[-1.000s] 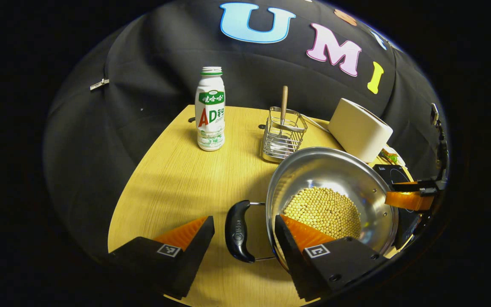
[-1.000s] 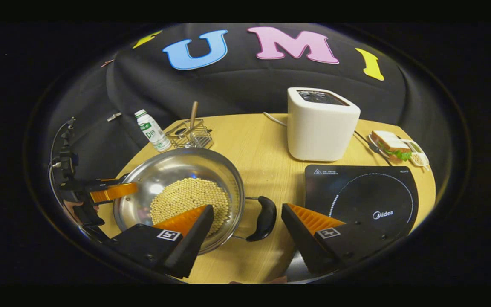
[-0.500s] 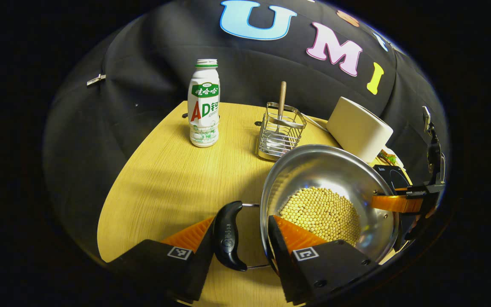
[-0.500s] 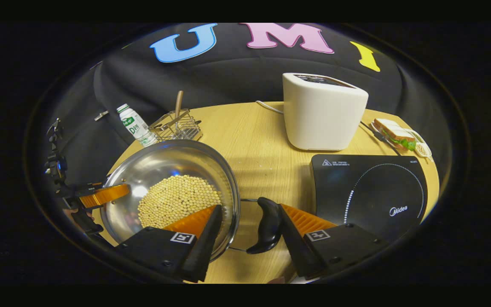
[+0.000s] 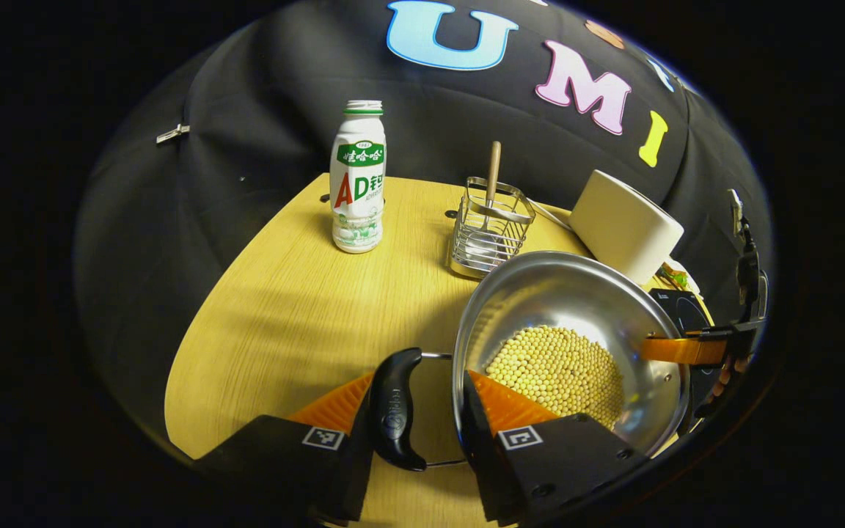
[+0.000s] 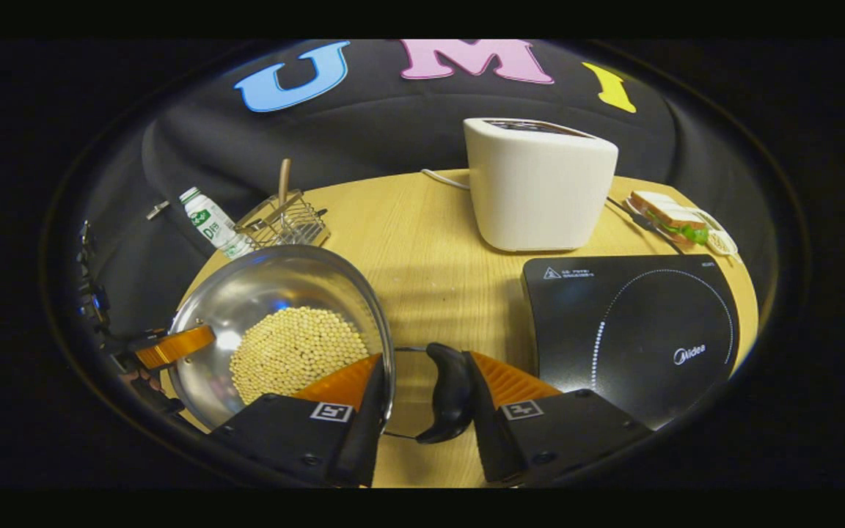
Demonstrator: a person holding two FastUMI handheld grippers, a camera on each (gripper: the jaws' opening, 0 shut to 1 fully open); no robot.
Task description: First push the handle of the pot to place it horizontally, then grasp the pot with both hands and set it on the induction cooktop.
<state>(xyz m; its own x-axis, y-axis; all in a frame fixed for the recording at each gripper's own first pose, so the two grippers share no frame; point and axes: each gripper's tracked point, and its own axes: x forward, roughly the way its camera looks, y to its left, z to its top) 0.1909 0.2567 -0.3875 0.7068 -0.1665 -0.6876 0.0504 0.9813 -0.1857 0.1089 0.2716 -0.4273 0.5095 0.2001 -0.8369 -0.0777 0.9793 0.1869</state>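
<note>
the left gripper (image 5: 415, 433) had narrowed round the pot's black curved side handle (image 5: 395, 408), one finger against it, the other at the rim. the right gripper (image 6: 422, 411) had done likewise at the opposite handle (image 6: 450, 392). whether either truly pinched, i could not tell. the round steel pot of pale beans (image 6: 283, 334) sat beside the flat black induction cooktop (image 6: 635, 330), so the lift looked imminent. the handles' wire loops ran behind the fingers.

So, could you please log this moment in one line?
left gripper: fingers clamp pot handle and wall | right gripper: likewise, opposite handle | pot: on table, off cooktop
</note>
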